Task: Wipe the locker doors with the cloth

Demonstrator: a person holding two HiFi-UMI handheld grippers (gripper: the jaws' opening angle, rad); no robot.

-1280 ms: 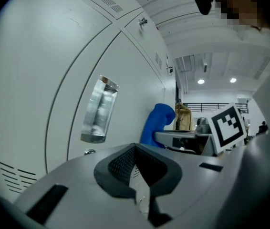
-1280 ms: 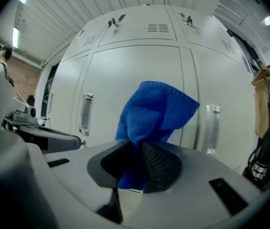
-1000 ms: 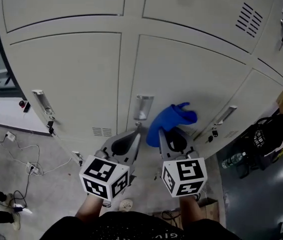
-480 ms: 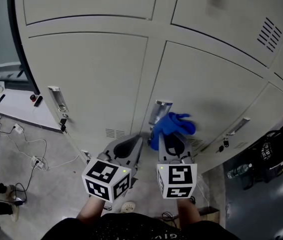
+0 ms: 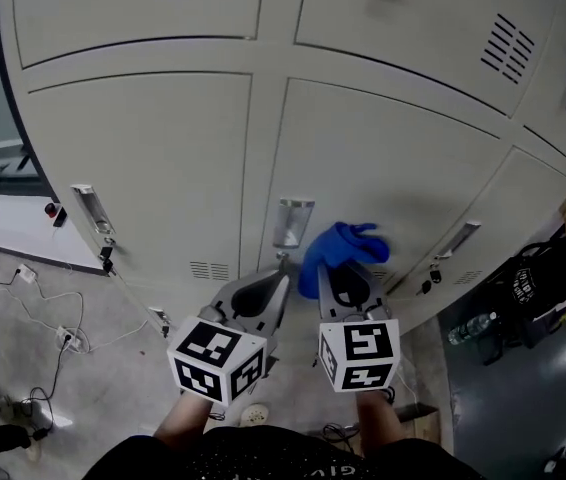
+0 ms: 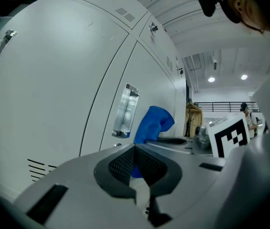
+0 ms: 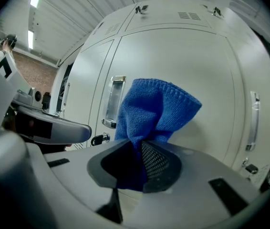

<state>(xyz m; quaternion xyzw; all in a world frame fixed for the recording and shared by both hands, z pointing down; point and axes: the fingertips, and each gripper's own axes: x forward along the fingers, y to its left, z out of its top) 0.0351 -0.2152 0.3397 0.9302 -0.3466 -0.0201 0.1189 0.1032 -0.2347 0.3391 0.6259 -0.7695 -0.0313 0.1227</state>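
Cloth (image 5: 341, 251) in right gripper (image 5: 330, 268), just right of door handle (image 5: 291, 223).

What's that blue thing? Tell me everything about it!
It is a blue cloth, soft, with a towel-like weave and a stitched edge. It is bunched up, not flat. The right gripper pinches its lower part between shut jaws, and the rest puffs up above them. It sits in front of a pale locker door, just right of a metal handle. Whether it touches the door is unclear.
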